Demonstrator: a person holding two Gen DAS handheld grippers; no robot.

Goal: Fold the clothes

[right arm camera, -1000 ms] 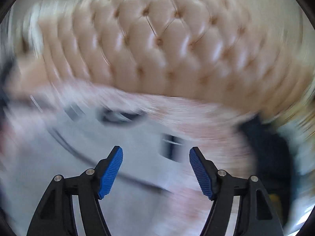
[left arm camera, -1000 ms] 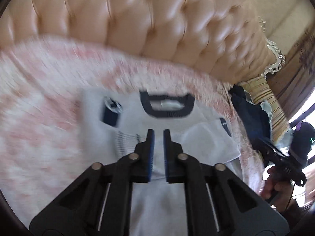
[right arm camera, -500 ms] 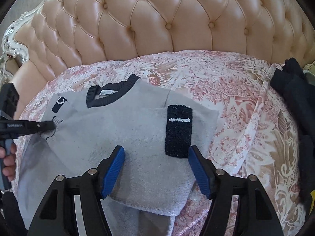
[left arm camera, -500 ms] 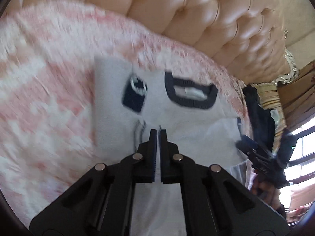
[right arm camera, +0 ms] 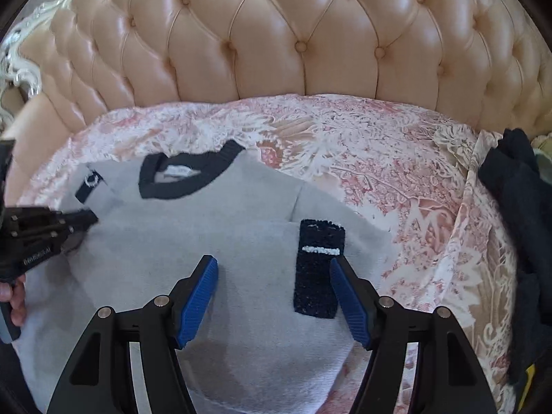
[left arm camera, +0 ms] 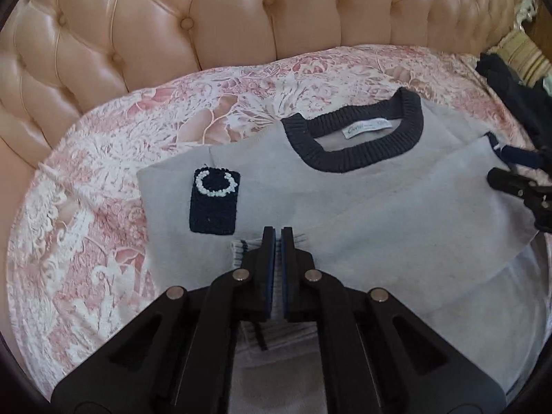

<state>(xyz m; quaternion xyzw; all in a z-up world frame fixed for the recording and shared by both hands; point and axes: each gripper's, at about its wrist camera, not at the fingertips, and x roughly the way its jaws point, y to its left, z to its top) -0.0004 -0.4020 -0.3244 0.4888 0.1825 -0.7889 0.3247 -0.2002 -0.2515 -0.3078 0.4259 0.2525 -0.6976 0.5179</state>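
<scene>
A grey sweater (left arm camera: 362,214) with a dark ribbed collar (left arm camera: 352,138) lies flat on the pink floral bedspread (left arm camera: 103,179); it also shows in the right wrist view (right arm camera: 224,241). Its right sleeve is folded across the chest. My left gripper (left arm camera: 278,238) is shut on the striped sleeve cuff (left arm camera: 239,250), beside the dark patch with a white ring (left arm camera: 214,203). My right gripper (right arm camera: 274,269) is open and empty, low over the folded sleeve, its right finger beside a dark patch (right arm camera: 319,269). The left gripper also shows in the right wrist view (right arm camera: 82,219).
A tufted peach leather headboard (right arm camera: 276,34) rises behind the bed. Dark clothes (right arm camera: 517,234) are piled at the bed's right edge, also showing in the left wrist view (left arm camera: 510,89). The right gripper shows at the right edge of the left wrist view (left arm camera: 517,172).
My left gripper has carried the sleeve cuff leftward across the chest, laying the sleeve over the sweater. My right gripper has stayed open and settled lower over the sleeve.
</scene>
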